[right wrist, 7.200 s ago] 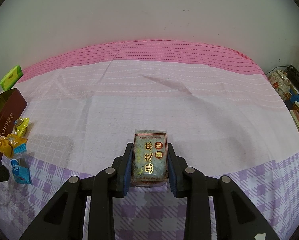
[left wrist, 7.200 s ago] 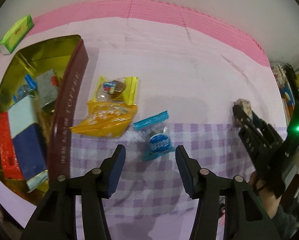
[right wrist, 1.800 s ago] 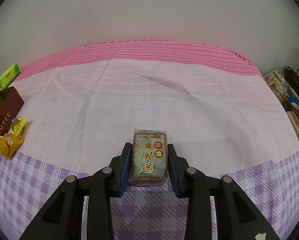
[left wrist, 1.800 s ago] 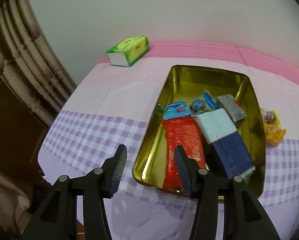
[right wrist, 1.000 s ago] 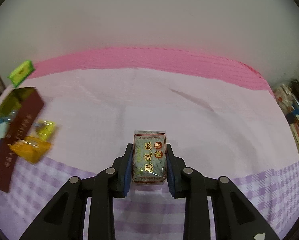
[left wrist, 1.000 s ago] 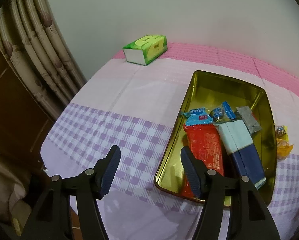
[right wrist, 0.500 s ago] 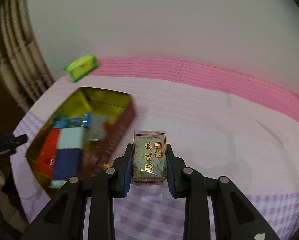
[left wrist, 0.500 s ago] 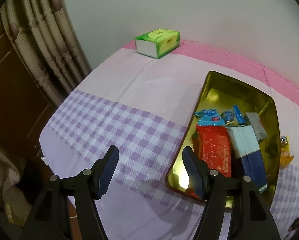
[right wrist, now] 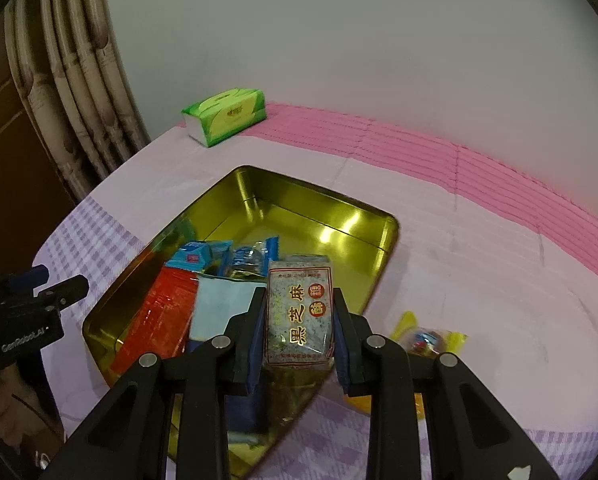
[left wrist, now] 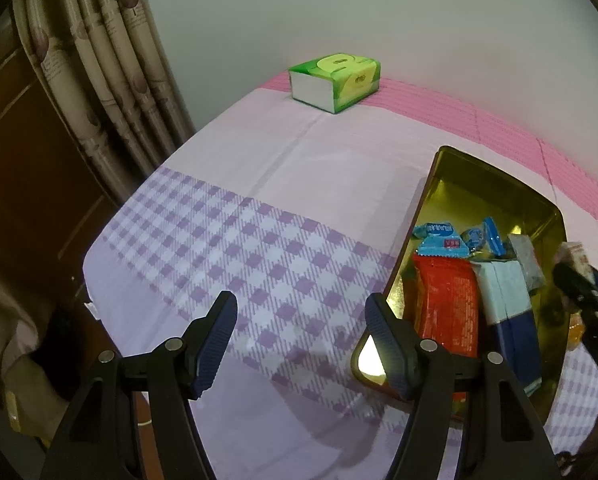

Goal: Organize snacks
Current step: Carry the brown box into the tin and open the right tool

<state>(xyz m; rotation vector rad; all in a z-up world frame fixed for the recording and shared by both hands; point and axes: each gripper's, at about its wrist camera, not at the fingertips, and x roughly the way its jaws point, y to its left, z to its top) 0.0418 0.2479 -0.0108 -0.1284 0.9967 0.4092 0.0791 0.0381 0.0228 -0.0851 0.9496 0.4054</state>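
A gold tin [right wrist: 299,220] lies on the pink and purple checked cloth. It holds a red packet [right wrist: 159,316], blue wrapped candies [right wrist: 239,256] and a pale blue and navy box [right wrist: 223,304]. My right gripper [right wrist: 299,296] is shut on a grey-green packet with gold lettering [right wrist: 299,316], held above the tin's near right part. In the left wrist view the tin [left wrist: 417,216] is at the right, and the right gripper [left wrist: 579,280] reaches over its far side. My left gripper [left wrist: 301,304] stands open and empty over the checked cloth, just left of the tin's near corner.
A green tissue box [left wrist: 335,80] sits at the table's far corner by the wall. A yellow wrapped candy [right wrist: 431,338] and an orange packet [right wrist: 417,402] lie on the cloth right of the tin. Curtains [left wrist: 99,60] hang beyond the table's left edge.
My right gripper has swung left with the packet, from the bare cloth to above the tin. My left gripper's fingers stand slightly wider apart and it has shifted a little left of the tin.
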